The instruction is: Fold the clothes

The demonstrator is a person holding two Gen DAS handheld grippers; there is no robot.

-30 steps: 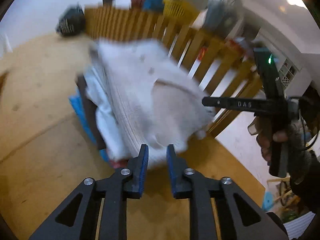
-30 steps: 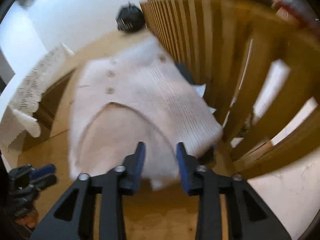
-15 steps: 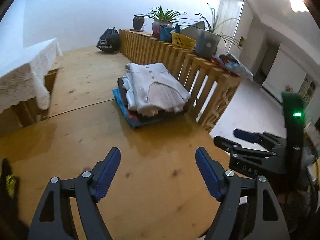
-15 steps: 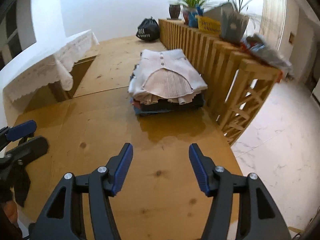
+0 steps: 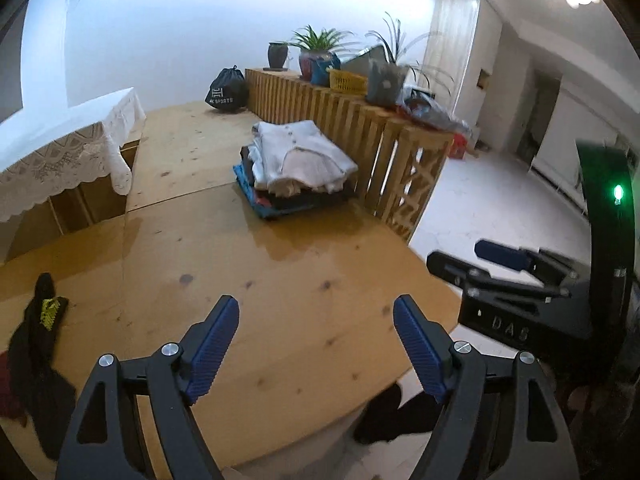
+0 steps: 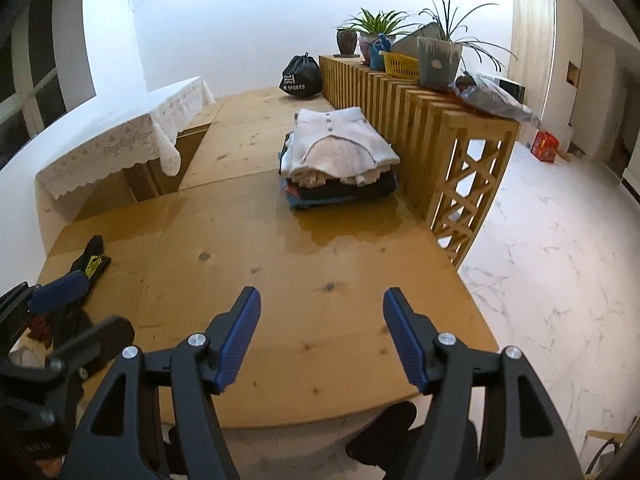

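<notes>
A stack of folded clothes (image 5: 296, 176) (image 6: 340, 168) rests on the wooden table, topped by a white buttoned knit top (image 5: 304, 152) (image 6: 340, 140), next to the slatted wooden divider. My left gripper (image 5: 316, 340) hangs open over the table's near edge, far from the stack, nothing between its blue pads. My right gripper (image 6: 322, 336) is open too, empty, also over the near edge. Unfolded dark clothes (image 5: 36, 340) (image 6: 86, 268) lie at the table's left edge. The right gripper (image 5: 500, 264) shows at the right of the left wrist view.
A slatted wooden divider (image 6: 404, 108) carries potted plants (image 6: 376, 28), a yellow basket (image 6: 400, 64) and a bag. A black sports bag (image 6: 302, 76) sits at the table's far end. A lace-covered table (image 6: 120, 136) stands left. White marble floor (image 6: 560, 240) lies right.
Both grippers let go of the white knit top, opened wide and drew back from the stack to the table's near edge. The top now lies on the pile.
</notes>
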